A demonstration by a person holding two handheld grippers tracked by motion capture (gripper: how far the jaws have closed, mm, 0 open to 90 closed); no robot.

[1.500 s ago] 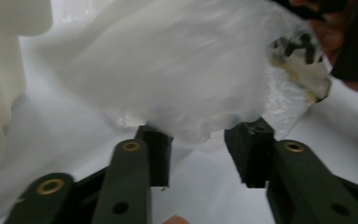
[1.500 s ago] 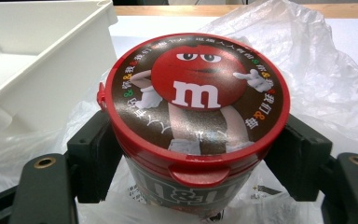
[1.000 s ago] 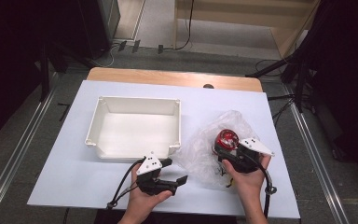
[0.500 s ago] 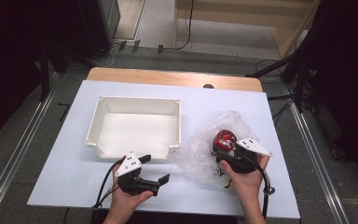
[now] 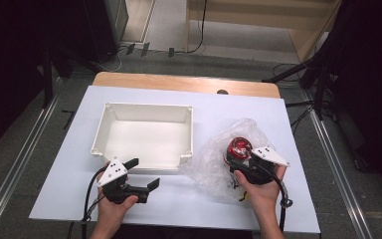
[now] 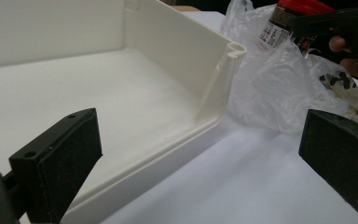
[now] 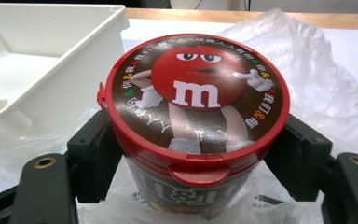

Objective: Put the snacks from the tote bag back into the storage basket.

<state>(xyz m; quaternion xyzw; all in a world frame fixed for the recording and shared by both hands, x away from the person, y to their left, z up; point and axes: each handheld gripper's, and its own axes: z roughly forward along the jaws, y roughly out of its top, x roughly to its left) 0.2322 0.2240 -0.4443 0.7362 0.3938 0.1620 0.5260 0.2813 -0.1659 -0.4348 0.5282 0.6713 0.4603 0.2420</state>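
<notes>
At lower right of the high view, our right gripper (image 5: 240,167) clamps the red-lidded candy tub (image 7: 196,121) over the clear plastic bag (image 5: 214,159). Our left gripper (image 5: 142,174), lower left beside the white tray (image 5: 186,113), gapes wide, holding nothing.

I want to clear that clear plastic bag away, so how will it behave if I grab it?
The plastic bag looks thin and crumpled, so probably floppy and very light. It lies under the candy tub that the right tongs hold, so pulling may drag or snag it.
</notes>
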